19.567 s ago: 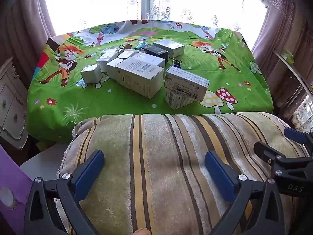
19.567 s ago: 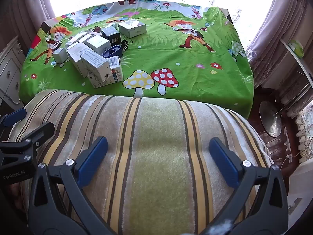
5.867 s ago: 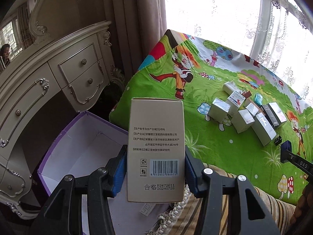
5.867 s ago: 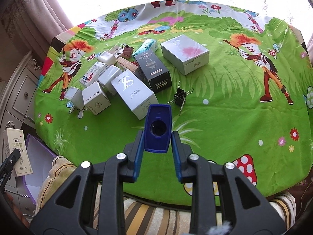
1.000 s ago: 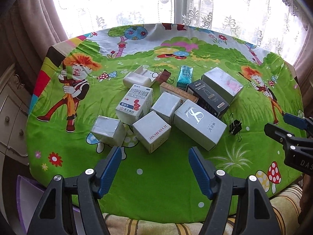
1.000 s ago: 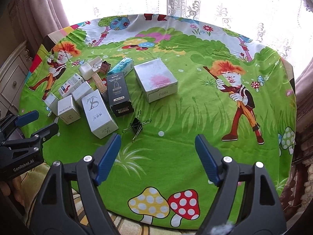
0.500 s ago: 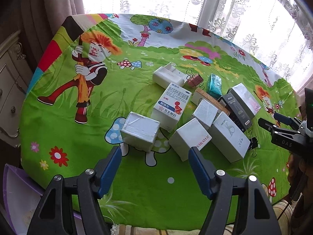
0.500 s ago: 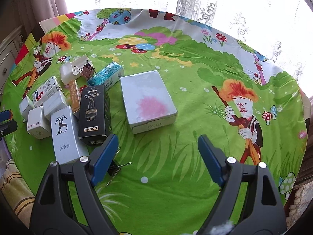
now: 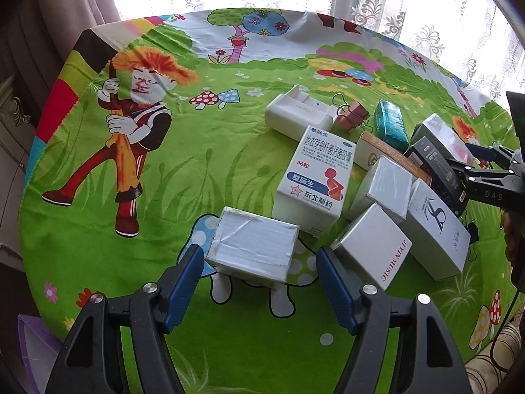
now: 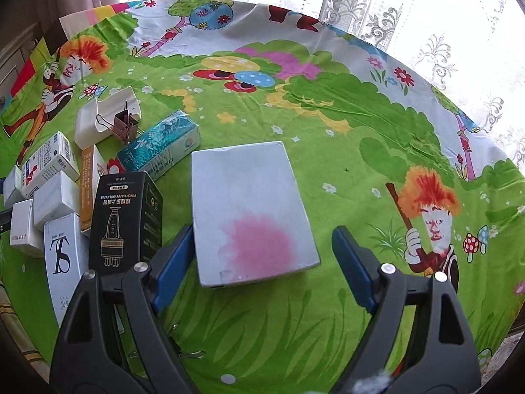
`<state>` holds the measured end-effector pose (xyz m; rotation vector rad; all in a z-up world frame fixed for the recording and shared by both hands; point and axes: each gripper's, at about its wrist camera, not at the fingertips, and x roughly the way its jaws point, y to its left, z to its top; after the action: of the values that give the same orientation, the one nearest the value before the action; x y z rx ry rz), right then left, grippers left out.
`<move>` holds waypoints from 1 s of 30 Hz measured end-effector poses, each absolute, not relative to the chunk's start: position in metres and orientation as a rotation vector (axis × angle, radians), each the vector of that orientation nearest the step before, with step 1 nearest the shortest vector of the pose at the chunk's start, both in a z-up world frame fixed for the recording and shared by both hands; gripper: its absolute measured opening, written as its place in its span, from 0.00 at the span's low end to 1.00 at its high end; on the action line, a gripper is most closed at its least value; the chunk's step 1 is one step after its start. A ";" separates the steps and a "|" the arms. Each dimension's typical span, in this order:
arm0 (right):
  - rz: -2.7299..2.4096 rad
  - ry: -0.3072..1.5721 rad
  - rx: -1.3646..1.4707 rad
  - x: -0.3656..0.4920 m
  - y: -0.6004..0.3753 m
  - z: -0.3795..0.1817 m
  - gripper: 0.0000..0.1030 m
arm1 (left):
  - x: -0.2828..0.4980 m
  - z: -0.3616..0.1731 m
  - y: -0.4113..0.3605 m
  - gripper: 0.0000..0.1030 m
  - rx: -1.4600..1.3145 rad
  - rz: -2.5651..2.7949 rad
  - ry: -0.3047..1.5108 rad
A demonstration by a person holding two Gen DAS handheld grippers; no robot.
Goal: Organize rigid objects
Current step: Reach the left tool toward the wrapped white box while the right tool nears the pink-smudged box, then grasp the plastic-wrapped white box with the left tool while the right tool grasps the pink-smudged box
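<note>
Several small boxes lie on a green cartoon tablecloth (image 9: 98,229). My left gripper (image 9: 256,282) is open, its blue pads either side of the near end of a small grey taped box (image 9: 252,246). My right gripper (image 10: 262,262) is open around the near end of a flat grey box with a pink stain (image 10: 249,210). A white medicine box (image 9: 315,177), a white JIYIN MUSIC box (image 9: 374,246) and a black box (image 10: 124,220) lie close by. The right gripper also shows in the left wrist view (image 9: 482,170).
A white charger-like tray (image 9: 298,111), a copper binder clip (image 9: 352,116), a teal packet (image 10: 160,147) and a white box with a logo (image 10: 64,259) crowd the cluster. A purple bin corner (image 9: 29,338) shows below the table's left edge. Curtains and a bright window lie behind.
Both grippers have moved forward and down toward the table. The left now brackets the grey taped box; the right now brackets the stained flat box. Both stayed open.
</note>
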<state>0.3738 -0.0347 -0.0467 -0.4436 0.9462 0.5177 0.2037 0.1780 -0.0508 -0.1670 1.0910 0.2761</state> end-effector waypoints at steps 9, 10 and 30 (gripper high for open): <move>0.558 0.981 -0.380 0.383 -0.032 -0.052 0.71 | 0.210 -0.057 0.168 0.44 -0.111 0.258 1.110; 0.560 0.979 -0.384 0.383 -0.032 -0.052 0.71 | 0.209 -0.056 0.168 0.44 -0.109 0.260 1.108; 0.506 0.953 -0.296 0.354 -0.074 -0.017 0.67 | 0.181 -0.040 0.161 0.44 -0.027 0.364 1.150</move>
<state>0.3539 -0.0739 -0.0169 -0.2957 0.9529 0.5057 0.1814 0.1607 -0.0401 -0.0271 1.1501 0.3641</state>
